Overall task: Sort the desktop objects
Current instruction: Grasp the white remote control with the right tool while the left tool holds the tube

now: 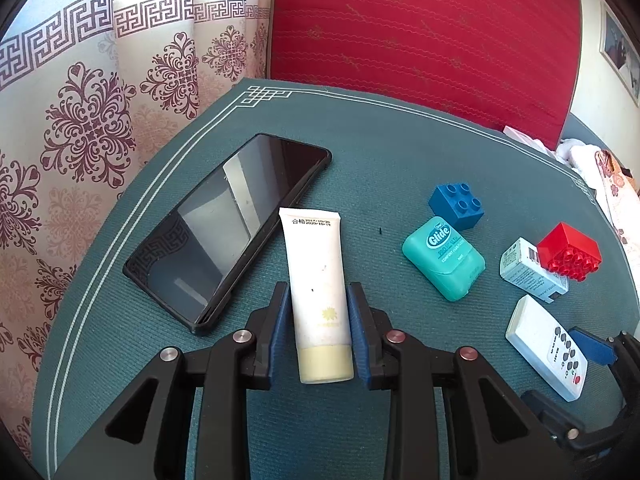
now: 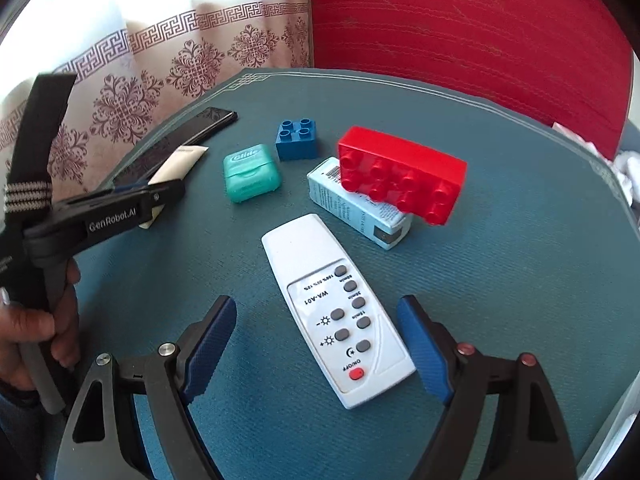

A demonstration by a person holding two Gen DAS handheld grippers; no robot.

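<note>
My left gripper (image 1: 319, 300) is shut on a white cream tube (image 1: 316, 280), which lies beside a black phone (image 1: 228, 232) on the teal table mat (image 1: 380, 152). My right gripper (image 2: 318, 312) is open, its fingers on either side of a white remote (image 2: 336, 308) without touching it. A teal floss box (image 2: 251, 173), a blue brick (image 2: 297, 139), and a red brick (image 2: 402, 174) resting on a pale blue carton (image 2: 360, 208) lie beyond. The left gripper also shows in the right wrist view (image 2: 160, 196).
A red cushion (image 1: 424, 32) stands behind the table. A patterned curtain (image 1: 100, 120) hangs at the left. White cloth (image 1: 580, 156) lies at the table's far right edge. A hand (image 2: 36, 332) holds the left gripper.
</note>
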